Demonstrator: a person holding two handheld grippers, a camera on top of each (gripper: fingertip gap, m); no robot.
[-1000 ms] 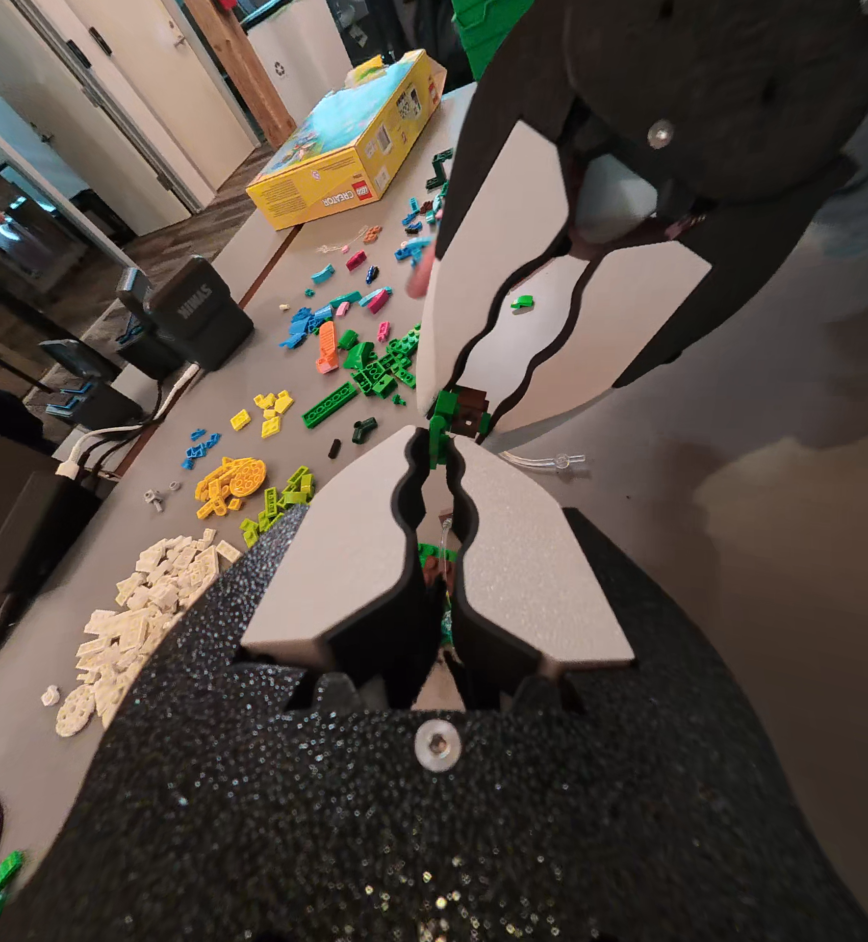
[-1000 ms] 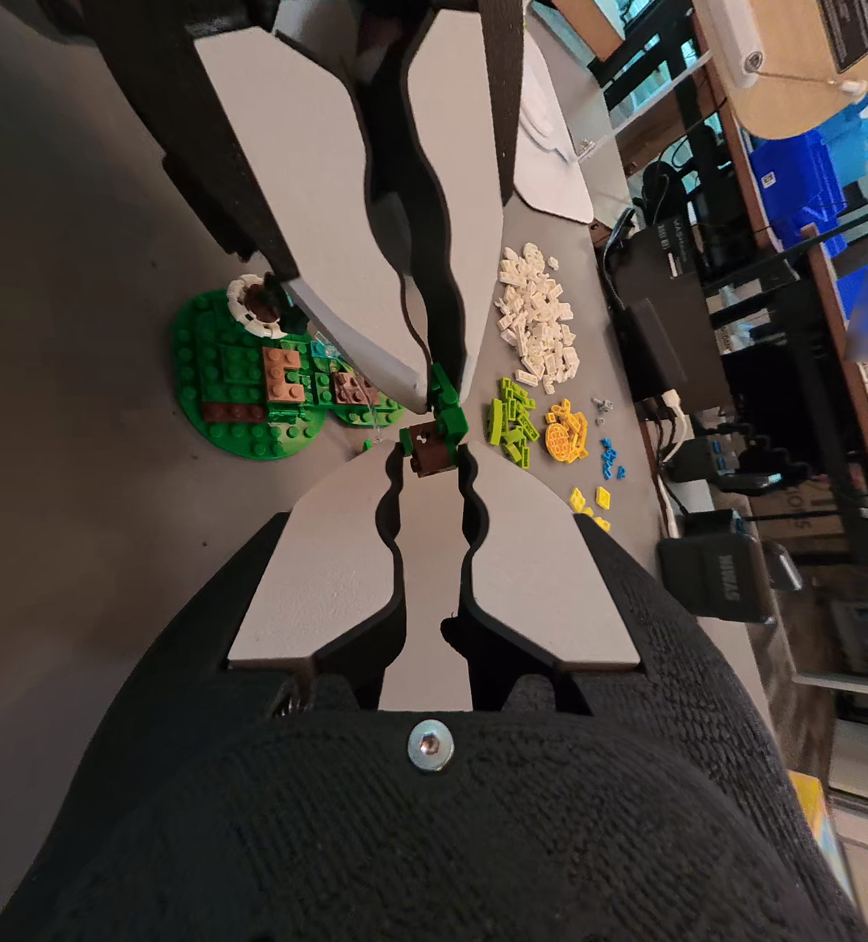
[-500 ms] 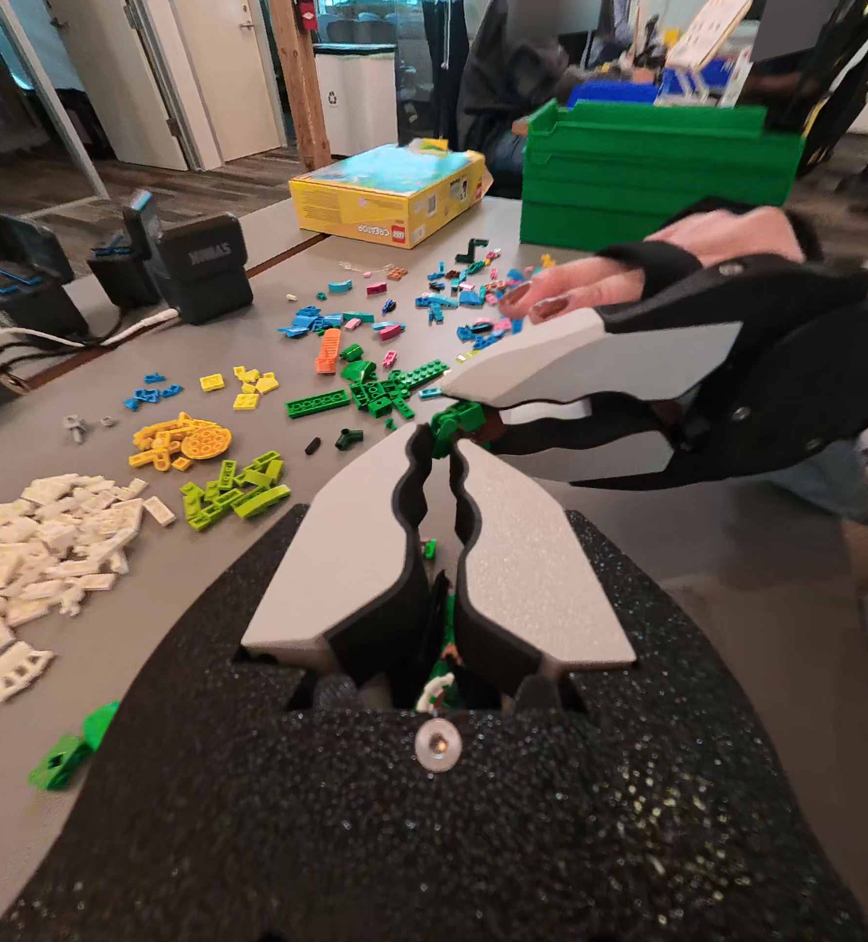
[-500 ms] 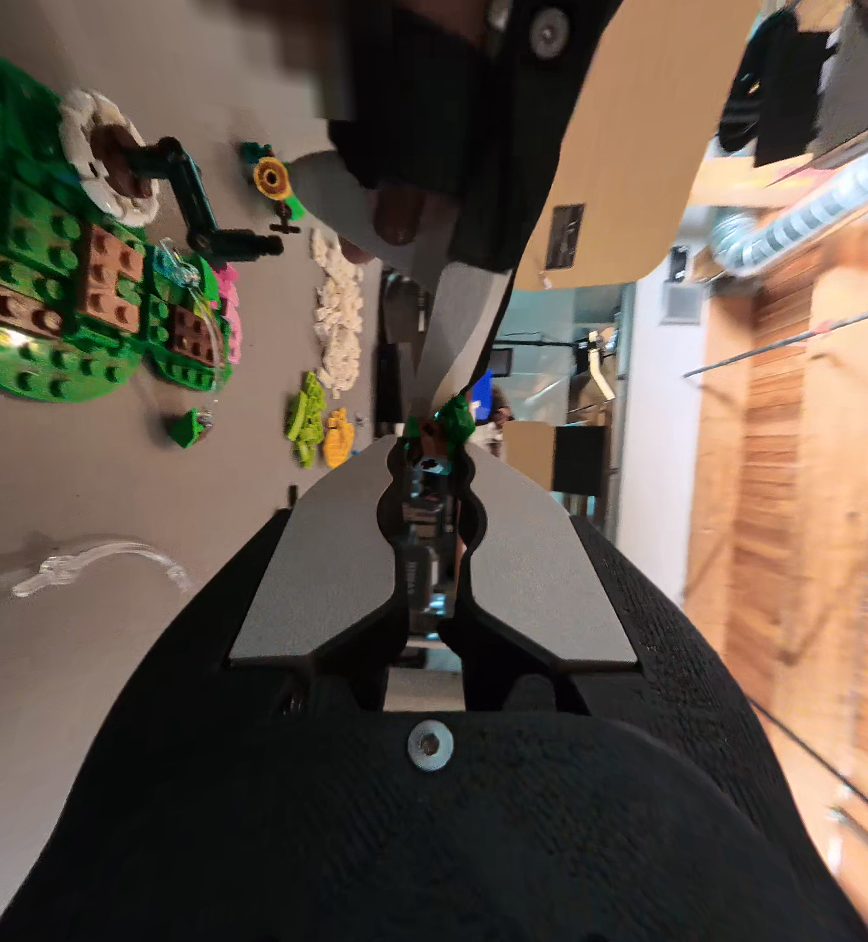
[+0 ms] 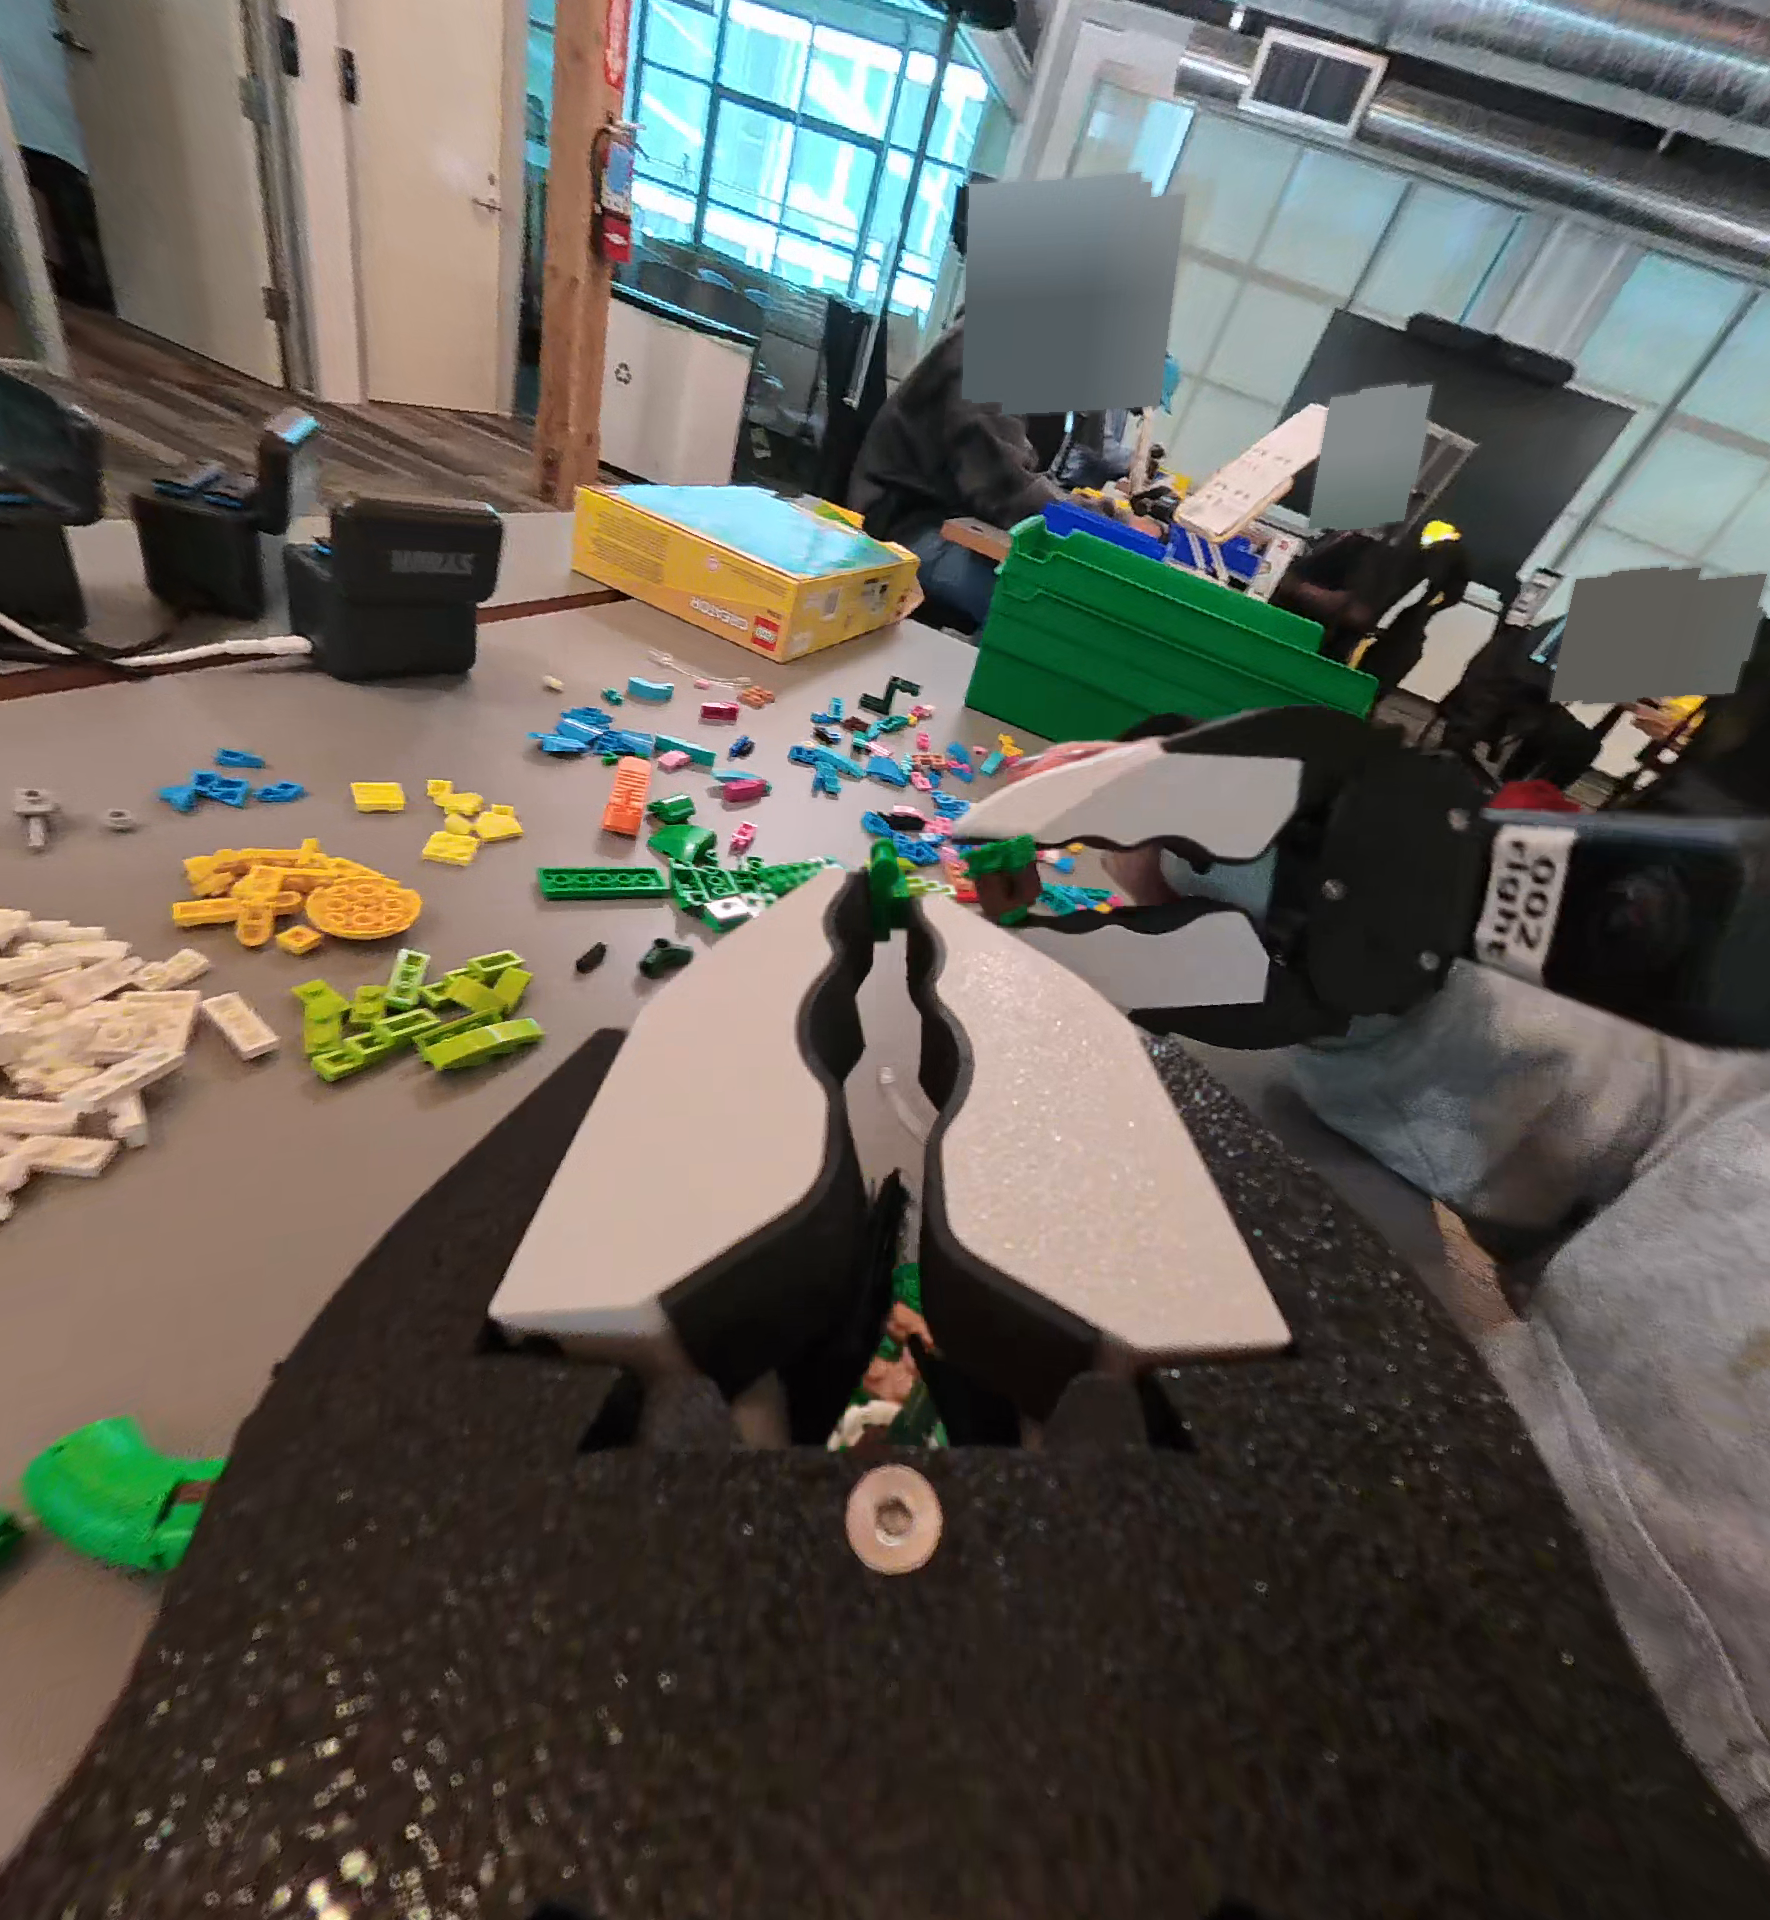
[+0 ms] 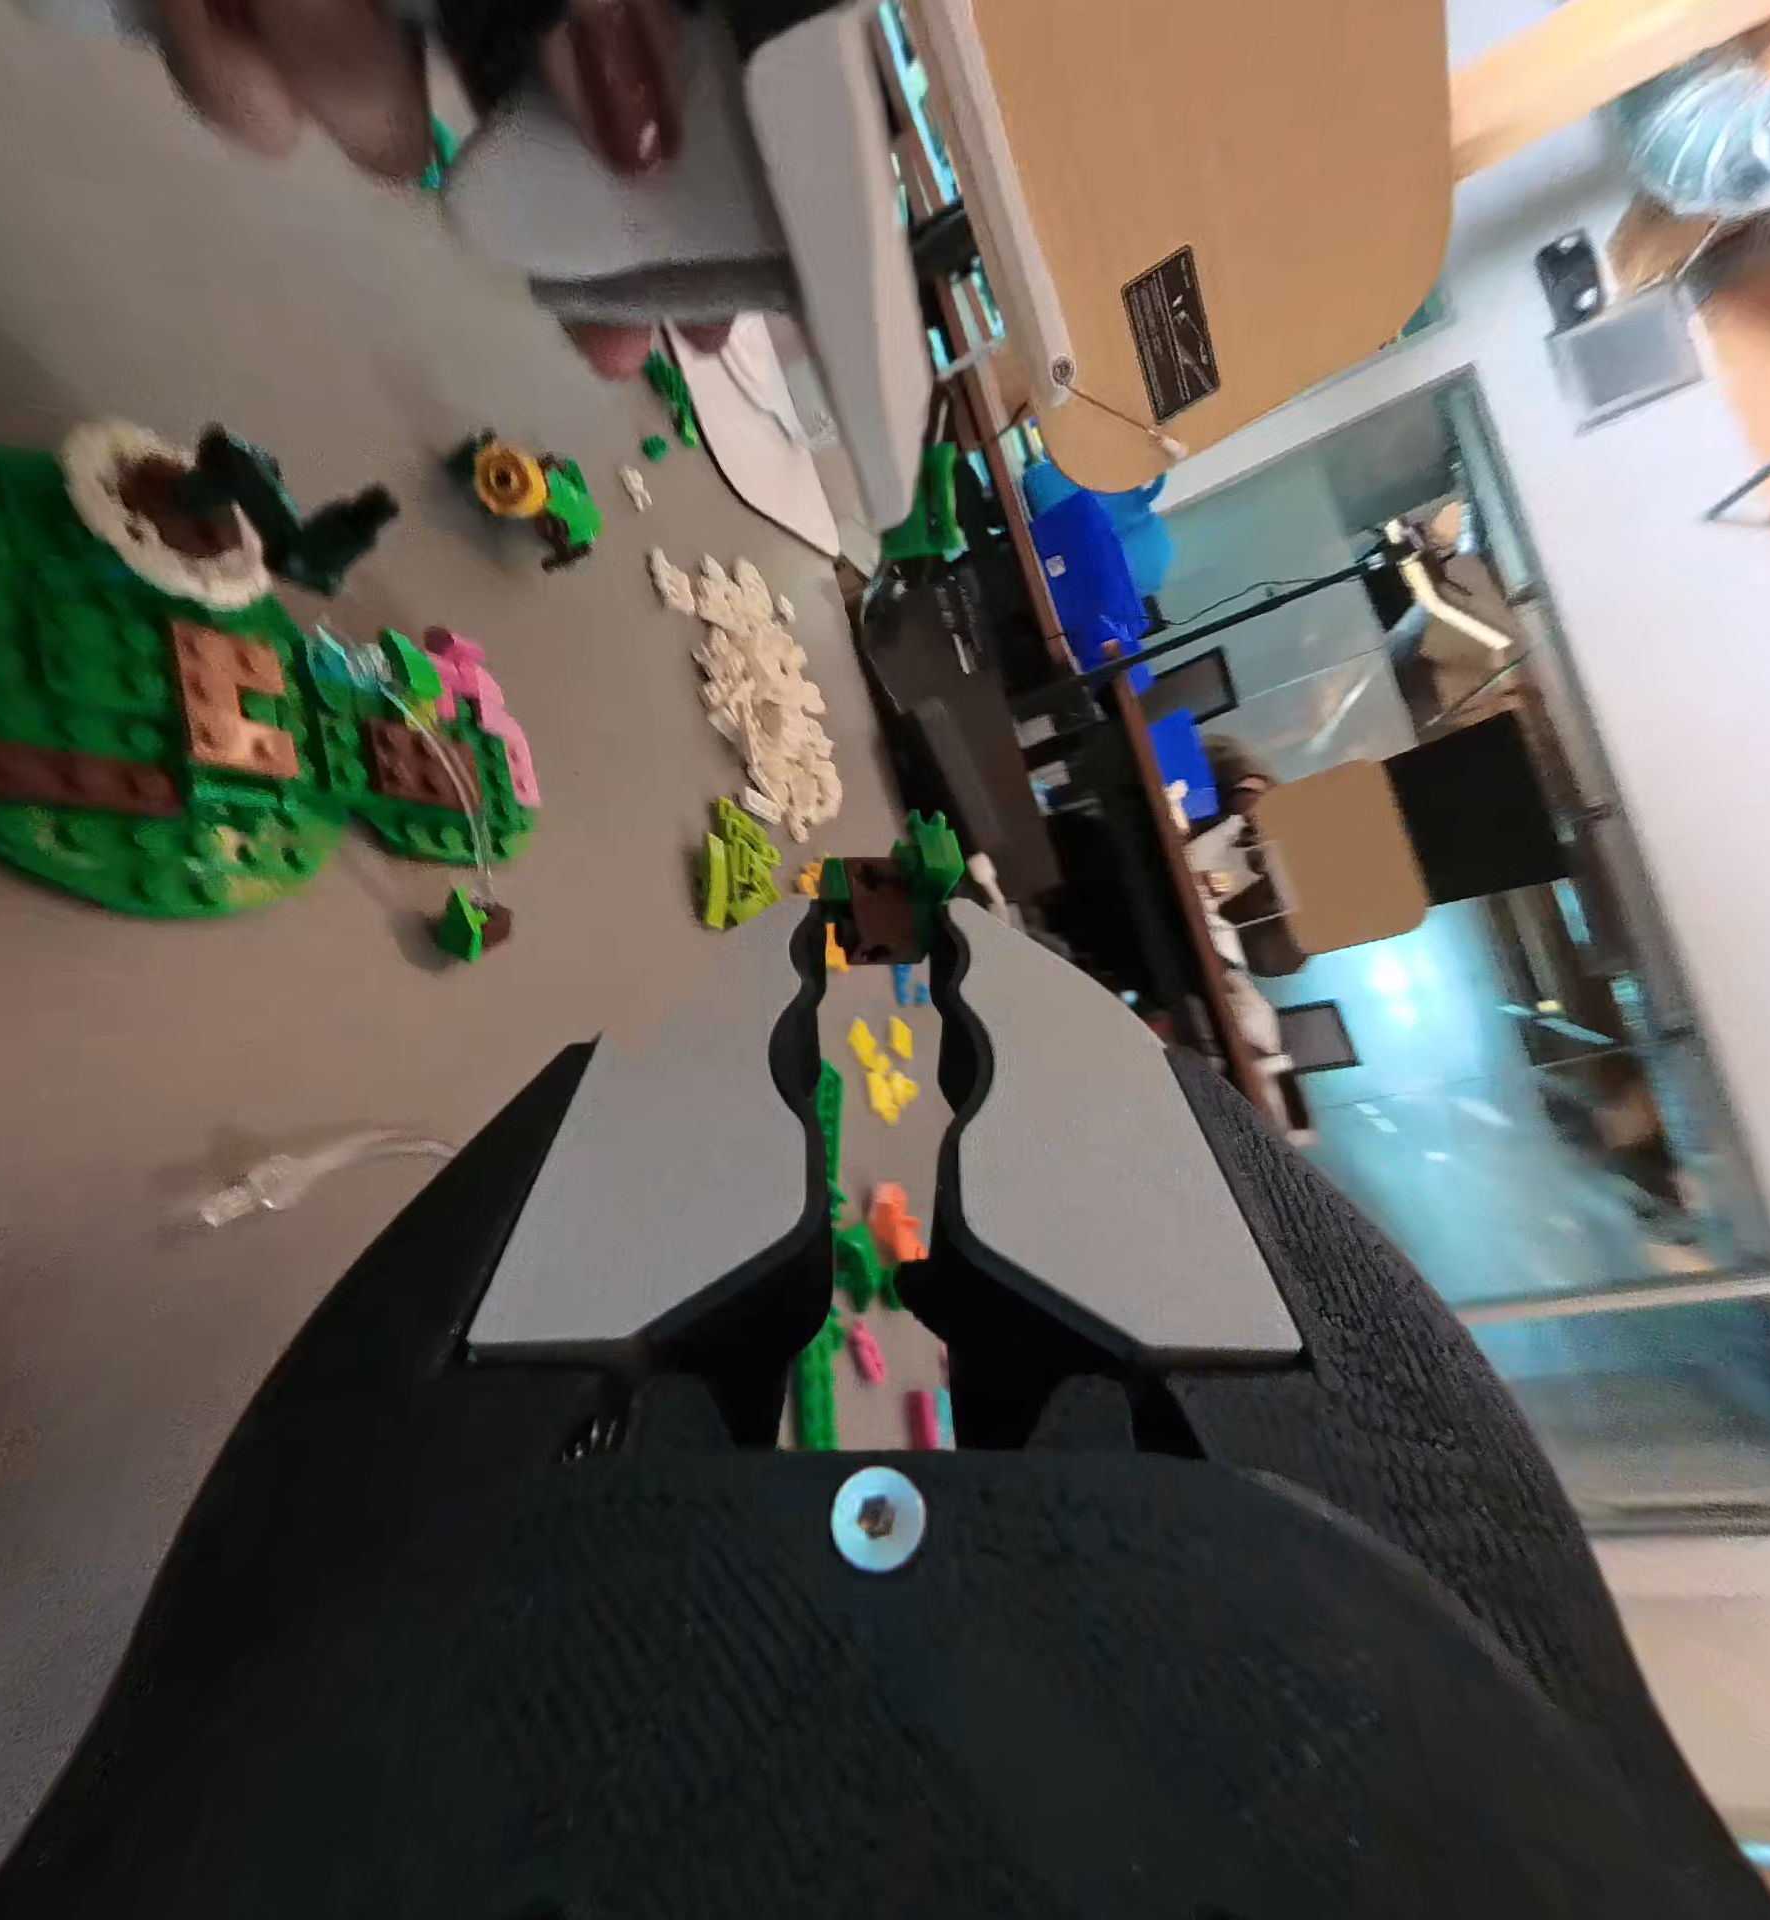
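Observation:
My left gripper [image 5: 886,906] is shut on a small green piece [image 5: 885,878] that stands upright between its fingertips, above the grey table [image 5: 185,1278]. My right gripper [image 5: 995,883] reaches in from the right, a short gap away from it. It is shut on a small brown block with green parts [image 5: 1011,883]. In the right wrist view, this gripper [image 6: 876,925] pinches the same brown and green block [image 6: 876,902] at its tips. A round green baseplate build [image 6: 81,727] with brown plates lies on the table to the left.
Sorted piles lie on the table: white [image 5: 39,1029], lime [image 5: 413,1013], yellow [image 5: 299,904], and blue and pink [image 5: 860,769]. A yellow box [image 5: 746,582], green bins [image 5: 1151,644] and black chargers [image 5: 393,582] stand at the back. A clear piece [image 6: 278,1184] lies near the baseplate. About 6 centimetres separates my left fingertips from my right.
The green piece and the brown block were together between both grippers; now they are apart, one in each grasp. Both grippers have tilted up from the table.

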